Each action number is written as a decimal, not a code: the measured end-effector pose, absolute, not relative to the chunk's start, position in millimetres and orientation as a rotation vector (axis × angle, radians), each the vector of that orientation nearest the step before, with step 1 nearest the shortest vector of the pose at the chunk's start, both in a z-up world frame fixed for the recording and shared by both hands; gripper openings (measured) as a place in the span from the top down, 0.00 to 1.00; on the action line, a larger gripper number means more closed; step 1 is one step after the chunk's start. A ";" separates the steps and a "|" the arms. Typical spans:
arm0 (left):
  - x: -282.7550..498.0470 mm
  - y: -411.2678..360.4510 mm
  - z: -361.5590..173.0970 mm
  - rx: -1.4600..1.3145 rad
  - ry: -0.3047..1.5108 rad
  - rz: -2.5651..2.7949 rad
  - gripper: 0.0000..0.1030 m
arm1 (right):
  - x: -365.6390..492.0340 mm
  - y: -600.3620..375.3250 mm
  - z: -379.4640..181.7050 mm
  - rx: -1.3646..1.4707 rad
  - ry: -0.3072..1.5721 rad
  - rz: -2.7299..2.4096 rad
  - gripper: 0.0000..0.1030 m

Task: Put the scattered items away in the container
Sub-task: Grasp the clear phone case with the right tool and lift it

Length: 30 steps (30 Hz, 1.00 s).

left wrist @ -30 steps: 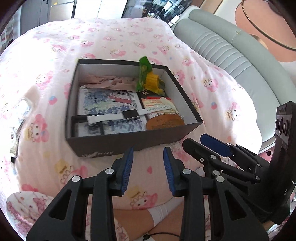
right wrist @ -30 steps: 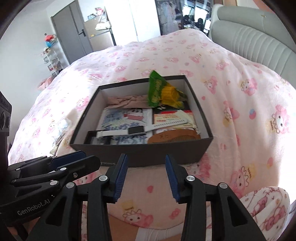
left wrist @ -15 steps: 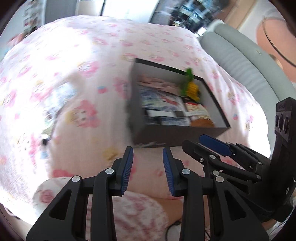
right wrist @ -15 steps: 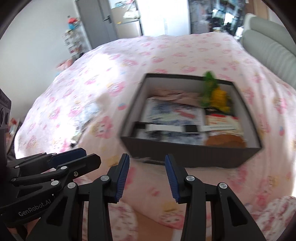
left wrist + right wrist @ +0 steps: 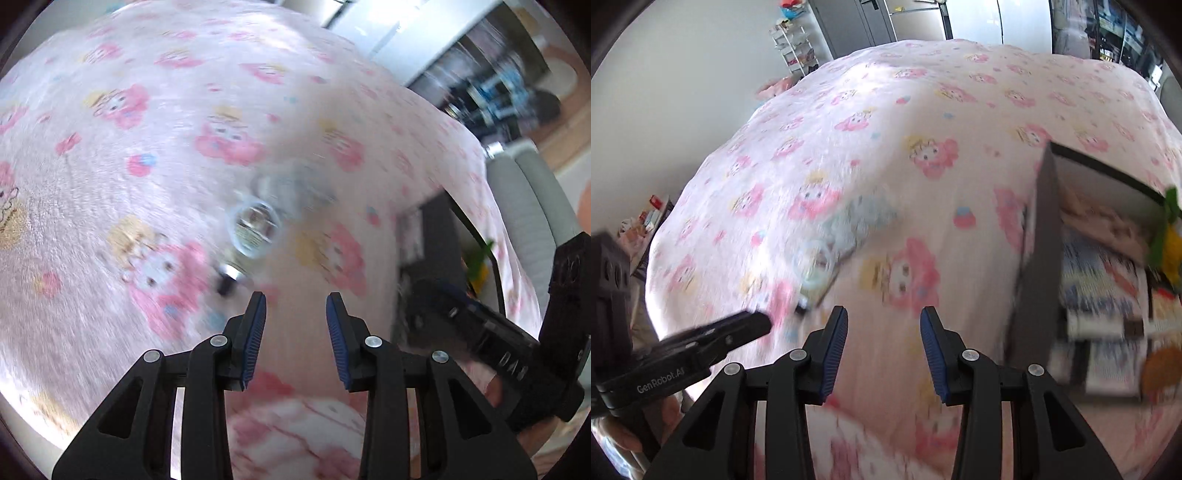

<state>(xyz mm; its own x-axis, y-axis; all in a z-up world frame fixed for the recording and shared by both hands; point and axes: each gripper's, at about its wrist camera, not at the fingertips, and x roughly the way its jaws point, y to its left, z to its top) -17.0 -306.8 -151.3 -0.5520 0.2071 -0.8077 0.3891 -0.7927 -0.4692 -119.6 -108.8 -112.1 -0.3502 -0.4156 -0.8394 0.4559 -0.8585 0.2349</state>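
Both frames are motion-blurred. Left to right: left gripper (image 5: 295, 332) has its jaws apart with nothing between them, hovering over the pink cartoon-print bedspread (image 5: 147, 147). Just ahead of its tips lies a blurred clear packet (image 5: 255, 225) with a round part, plus a small dark-and-silver bit (image 5: 227, 277) beside it; can't tell what either is. Same packet (image 5: 827, 258) shows in the right wrist view, left of centre, well apart from the box. Right gripper (image 5: 882, 347) is likewise spread and empty, above bare bedspread. Dark cardboard box (image 5: 1039, 240) sits at far right on the bed, holding a printed booklet (image 5: 1100, 273), a green-yellow snack bag (image 5: 1171, 236) and a brown comb (image 5: 1161, 369).
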 end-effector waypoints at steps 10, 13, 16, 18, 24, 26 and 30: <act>-59.1 -353.7 -202.8 1.397 1.108 -2.394 0.67 | -214.3 -150.5 -157.3 1.446 0.022 -2.235 0.59; -66.9 -360.0 -215.8 1.397 1.134 -2.355 0.68 | -235.9 -161.9 -169.6 1.462 0.003 -2.229 0.54; -69.6 -364.1 -222.3 1.385 1.143 -2.334 0.68 | -249.2 -175.1 -185.7 1.500 -0.004 -2.192 0.54; -71.8 -366.0 -226.1 1.391 1.163 -2.325 0.68 | -253.8 -180.2 -198.1 1.524 -0.039 -2.132 0.54; -65.4 -363.8 -213.9 1.390 1.114 -2.339 0.69 | -232.0 -184.9 -191.5 1.474 -0.032 -2.039 0.63; -58.4 -363.4 -207.2 1.383 1.081 -2.342 0.69 | -216.3 -182.7 -182.8 1.470 -0.020 -2.011 0.63; -37.2 -370.7 -205.9 1.443 1.098 -2.304 0.69 | -181.5 -172.6 -171.9 1.481 0.016 -1.954 0.63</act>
<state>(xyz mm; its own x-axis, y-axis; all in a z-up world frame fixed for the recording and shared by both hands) -37.2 -370.7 -205.9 -0.4989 0.2014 -0.8429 0.5280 -0.7006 -0.4799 -181.5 -172.6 -171.9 -0.1248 -0.5001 -0.8569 0.5141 -0.7713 0.3752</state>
